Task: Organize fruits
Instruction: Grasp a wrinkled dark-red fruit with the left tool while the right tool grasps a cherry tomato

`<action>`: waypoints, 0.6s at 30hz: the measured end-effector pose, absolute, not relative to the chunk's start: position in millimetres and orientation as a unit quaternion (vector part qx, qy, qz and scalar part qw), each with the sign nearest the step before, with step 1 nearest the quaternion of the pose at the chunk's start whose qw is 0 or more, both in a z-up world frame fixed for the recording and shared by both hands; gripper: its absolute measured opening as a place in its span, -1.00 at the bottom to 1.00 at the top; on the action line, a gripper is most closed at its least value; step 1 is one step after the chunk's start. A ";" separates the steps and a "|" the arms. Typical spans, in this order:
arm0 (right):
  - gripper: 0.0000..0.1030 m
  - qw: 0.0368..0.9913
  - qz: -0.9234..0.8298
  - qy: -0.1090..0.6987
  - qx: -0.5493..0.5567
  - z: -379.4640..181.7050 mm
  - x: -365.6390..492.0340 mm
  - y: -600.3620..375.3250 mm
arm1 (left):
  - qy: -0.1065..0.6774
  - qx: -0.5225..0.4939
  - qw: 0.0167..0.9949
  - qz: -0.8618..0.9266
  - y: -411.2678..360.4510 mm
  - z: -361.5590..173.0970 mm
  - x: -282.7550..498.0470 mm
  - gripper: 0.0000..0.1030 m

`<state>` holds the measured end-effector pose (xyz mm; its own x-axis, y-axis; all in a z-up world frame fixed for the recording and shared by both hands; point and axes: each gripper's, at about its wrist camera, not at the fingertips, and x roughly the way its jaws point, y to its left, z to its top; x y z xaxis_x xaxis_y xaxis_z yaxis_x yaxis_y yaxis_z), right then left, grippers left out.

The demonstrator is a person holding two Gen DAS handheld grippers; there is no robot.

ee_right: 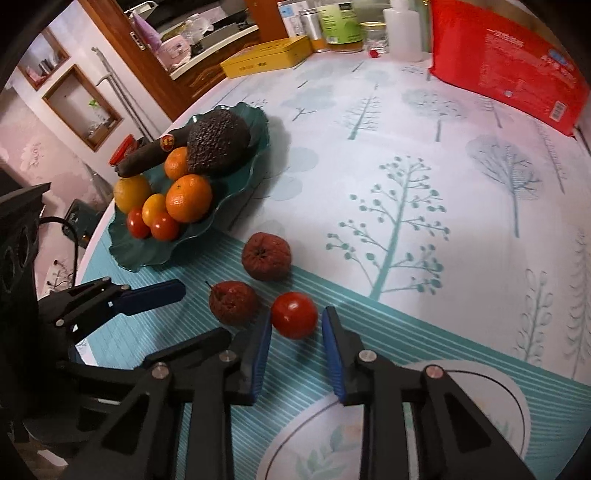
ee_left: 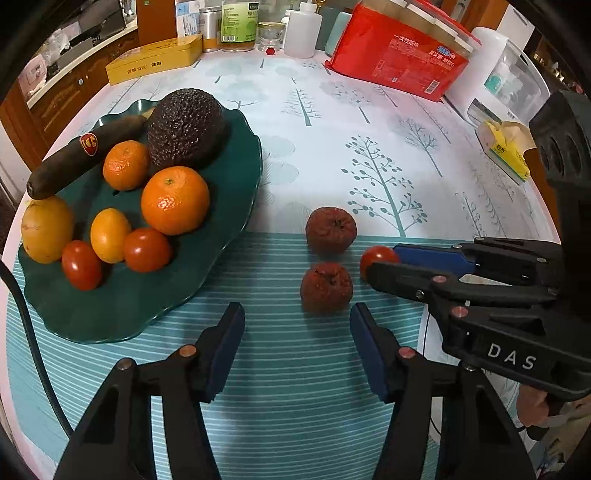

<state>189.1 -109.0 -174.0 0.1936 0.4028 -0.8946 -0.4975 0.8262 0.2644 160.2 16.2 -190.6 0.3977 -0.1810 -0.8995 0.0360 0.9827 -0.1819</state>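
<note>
Jaws of the right gripper (ee_right: 295,343) stand spread around a glossy red tomato (ee_right: 294,315) on the surface, beside two wrinkled fruits (ee_right: 266,256); the left gripper (ee_left: 297,354) gapes empty nearby.

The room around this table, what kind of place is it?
Most likely a home dining room or kitchen. A patterned tablecloth carries a fruit plate, jars and bottles stand at the far edge, and wooden cabinets line the wall.
</note>
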 end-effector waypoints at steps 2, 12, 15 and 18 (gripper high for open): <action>-0.51 0.768 0.299 0.564 -0.041 -174.0 190.1 -108.9 | 0.545 -0.069 0.833 -0.066 15.6 -191.7 160.5 0.13; -0.53 0.775 0.285 0.564 0.001 -170.6 190.1 -136.8 | 0.549 -0.079 0.829 -0.073 8.5 -195.5 175.1 -0.10; -0.53 0.776 0.278 0.566 0.007 -171.6 186.8 -143.5 | 0.549 -0.075 0.829 -0.078 2.5 -195.8 179.1 -0.27; -0.53 0.776 0.277 0.567 0.012 -172.2 183.9 -144.7 | 0.550 -0.068 0.828 -0.083 -2.7 -195.7 180.0 -0.43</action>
